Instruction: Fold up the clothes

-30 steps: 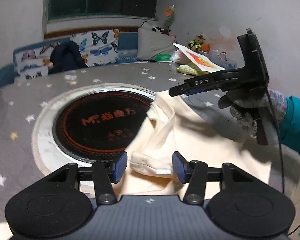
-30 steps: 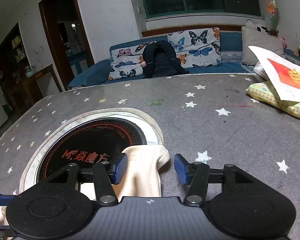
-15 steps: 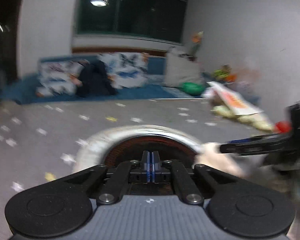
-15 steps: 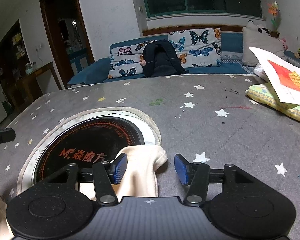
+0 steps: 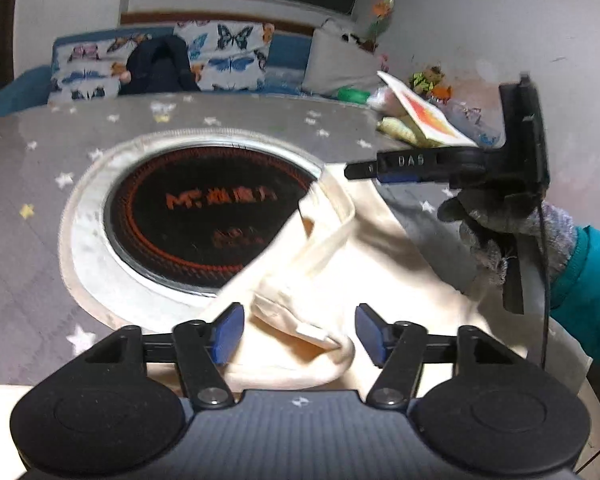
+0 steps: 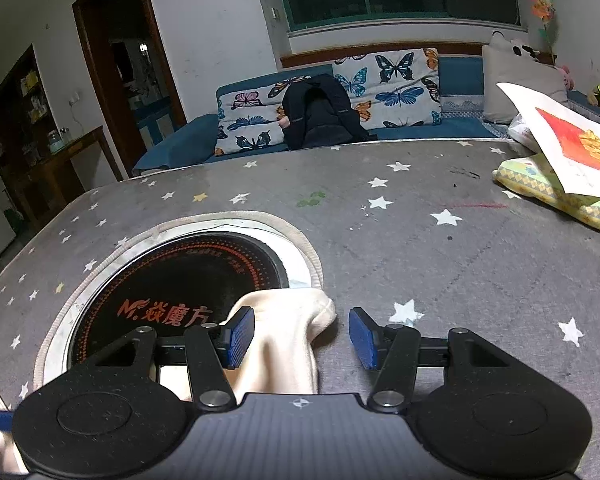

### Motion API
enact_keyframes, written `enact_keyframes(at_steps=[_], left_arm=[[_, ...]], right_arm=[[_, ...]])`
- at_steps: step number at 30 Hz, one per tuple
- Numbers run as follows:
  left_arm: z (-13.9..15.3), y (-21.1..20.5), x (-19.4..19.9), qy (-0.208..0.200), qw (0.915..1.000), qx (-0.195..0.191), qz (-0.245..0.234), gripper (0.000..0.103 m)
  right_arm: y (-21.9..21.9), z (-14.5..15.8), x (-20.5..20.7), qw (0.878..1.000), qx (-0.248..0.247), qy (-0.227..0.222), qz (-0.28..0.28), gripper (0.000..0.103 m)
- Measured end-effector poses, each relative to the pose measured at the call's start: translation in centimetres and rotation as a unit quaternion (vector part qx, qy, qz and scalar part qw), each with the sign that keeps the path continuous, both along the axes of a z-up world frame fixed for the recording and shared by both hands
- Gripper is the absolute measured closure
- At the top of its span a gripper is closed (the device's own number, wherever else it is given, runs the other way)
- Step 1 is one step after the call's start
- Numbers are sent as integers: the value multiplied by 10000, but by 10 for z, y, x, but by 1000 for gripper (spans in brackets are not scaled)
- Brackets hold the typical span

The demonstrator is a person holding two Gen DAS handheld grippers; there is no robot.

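Note:
A cream garment [image 5: 364, 264] lies on the grey star-print table, partly over the black round cooktop [image 5: 204, 216]. My left gripper [image 5: 300, 334] is open, its blue pads either side of a folded cream edge with a white label. My right gripper [image 6: 302, 336] is open over a cream sleeve end [image 6: 288, 332] that lies between its pads. The right gripper also shows in the left wrist view [image 5: 452, 164], held by a gloved hand above the garment's far right side.
A round black induction cooktop [image 6: 180, 292] with orange lettering is set in the grey star-print table [image 6: 440, 240]. A yellow-green cushion with a white and red paper [image 6: 568, 160] lies at the table's right. A blue sofa with butterfly cushions and a black backpack [image 6: 320, 116] stands behind.
My left gripper was shut and raised half a second ago; now it is open and back low over the garment's folded edge. The right gripper has barely moved.

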State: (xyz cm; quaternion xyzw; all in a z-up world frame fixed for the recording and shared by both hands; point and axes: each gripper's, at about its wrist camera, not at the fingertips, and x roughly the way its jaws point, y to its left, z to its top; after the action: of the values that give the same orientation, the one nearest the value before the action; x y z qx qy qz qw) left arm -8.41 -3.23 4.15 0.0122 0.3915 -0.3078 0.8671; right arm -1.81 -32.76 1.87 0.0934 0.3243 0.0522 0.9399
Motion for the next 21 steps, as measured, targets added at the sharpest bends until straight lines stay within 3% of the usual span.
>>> enact_keyframes(at_steps=[2,4,8,12,21], left_arm=[[-3,-2,4,54,10000,-1,-37,83],[-3,-2,8,33,9999,-31,-102,92],[22,14,28,-761,9968,97,235,94],[43,34,56,-1641,9823,350,835,96],[16,39,87,-1330,9855,590,875,97]], right_arm=[[1,1,0,10000,-2,-7,22,47],[2,2,0,10000,-6,-14,45,47],[1,3,-1,10000,-14,-24,79,47],[-2,2,3,10000,57,-2,52,47],[2,-6,21,9991,322,221,187,47]])
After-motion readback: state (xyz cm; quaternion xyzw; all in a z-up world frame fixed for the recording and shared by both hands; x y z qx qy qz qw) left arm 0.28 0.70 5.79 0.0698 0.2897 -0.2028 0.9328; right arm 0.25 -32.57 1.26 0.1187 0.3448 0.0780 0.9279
